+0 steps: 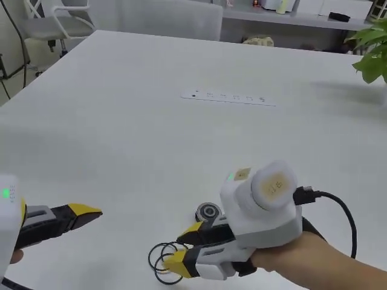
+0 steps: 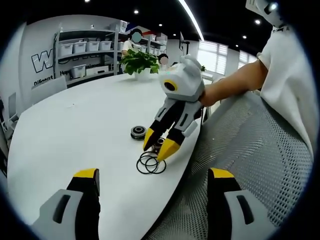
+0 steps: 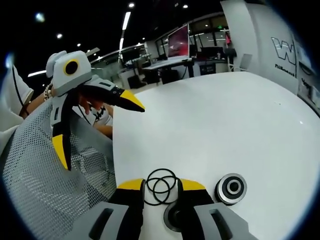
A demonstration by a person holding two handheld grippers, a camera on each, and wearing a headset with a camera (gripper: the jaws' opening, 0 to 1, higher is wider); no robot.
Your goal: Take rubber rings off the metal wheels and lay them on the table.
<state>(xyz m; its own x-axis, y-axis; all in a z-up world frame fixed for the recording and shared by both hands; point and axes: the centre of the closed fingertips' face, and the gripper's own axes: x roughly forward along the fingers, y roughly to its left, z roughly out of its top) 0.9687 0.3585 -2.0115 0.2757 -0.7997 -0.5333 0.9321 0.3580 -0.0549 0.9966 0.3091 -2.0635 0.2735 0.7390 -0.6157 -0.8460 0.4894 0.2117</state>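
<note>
Three thin black rubber rings (image 3: 161, 175) lie overlapped on the white table (image 1: 181, 139) near its front edge, right at my right gripper's (image 3: 161, 186) yellow tips. That gripper is open, its jaws on either side of the rings (image 1: 162, 261). A second metal wheel (image 3: 173, 218) lies further back between the jaws, partly hidden by one. Just beyond the gripper sits a dark metal wheel (image 1: 208, 212); it lies to the right in the right gripper view (image 3: 231, 188). My left gripper (image 2: 153, 174) is wide open with nothing in it, off to the left (image 1: 81, 212), facing the right gripper (image 2: 158, 146) and the rings (image 2: 151, 163).
A white power strip (image 1: 228, 97) lies flat at mid table. A green plant (image 1: 372, 51) stands at the far right edge. White chairs (image 1: 60, 24) stand past the far left corner. The person's mesh chair (image 2: 250, 160) sits against the table's front edge.
</note>
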